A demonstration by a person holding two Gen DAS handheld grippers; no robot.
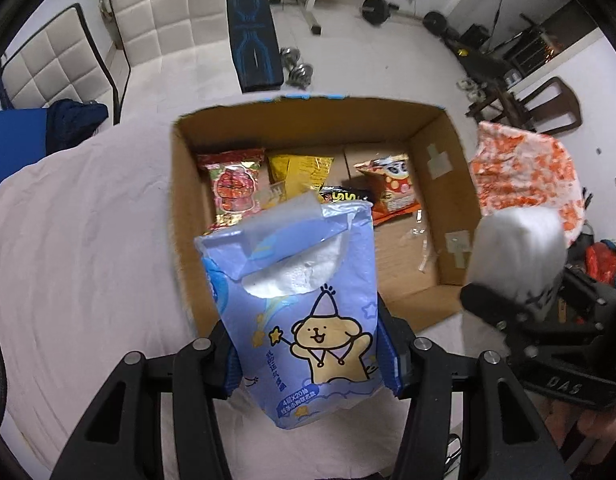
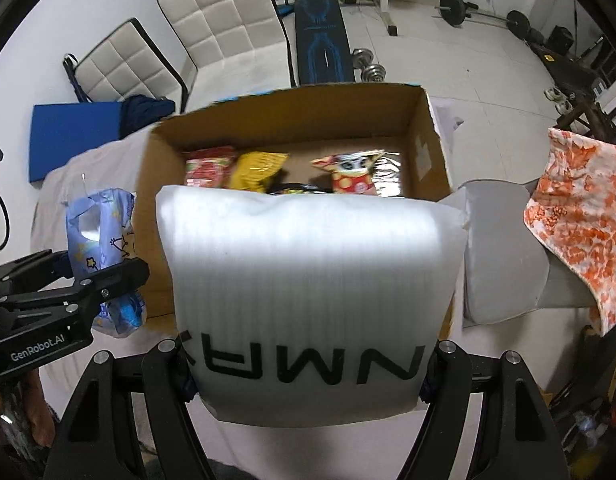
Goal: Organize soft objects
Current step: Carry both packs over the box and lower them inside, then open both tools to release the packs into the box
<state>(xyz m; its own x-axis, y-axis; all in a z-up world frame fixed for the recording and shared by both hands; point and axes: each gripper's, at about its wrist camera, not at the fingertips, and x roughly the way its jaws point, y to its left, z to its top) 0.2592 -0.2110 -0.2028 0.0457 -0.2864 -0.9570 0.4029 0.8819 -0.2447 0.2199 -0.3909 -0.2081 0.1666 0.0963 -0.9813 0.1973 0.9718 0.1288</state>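
Over the near edge of the cardboard box [image 1: 436, 148], both grippers are loaded and facing the open top. Left gripper [image 1: 310, 364] pinches a blue tissue pack [image 1: 304, 300] by its lower end, fingers pressed into both sides; long axis runs forward, top flap peeled back with white tissue showing. Thin crinkly film, squashy, cartoon bear print. It hangs above the box's near-left wall, tip already past the rim.

Right gripper [image 2: 308, 376] clamps a white foam-wrapped pack [image 2: 308, 280] at its base; ribbed, matte, pillow-shaped, black lettering near the fingers. The jaws stand wide apart around it, the pack filling the gap. Its far edge sits just at the near wall of the box; right-wrist view doesn't settle whether it has cleared the rim.

Box interior: red snack bag [image 1: 232, 184], yellow snack bag [image 1: 300, 170], an orange cartoon snack bag [image 1: 392, 190] along the far side; near-right floor looks free. Box sits on a pale cloth-covered table [image 1: 88, 248]; orange-patterned cloth [image 2: 580, 208] off to the right, well apart.

My read: the drop turns on forward travel. Left pack seems nearer to going in; both will deform under grip, so release should be clean.
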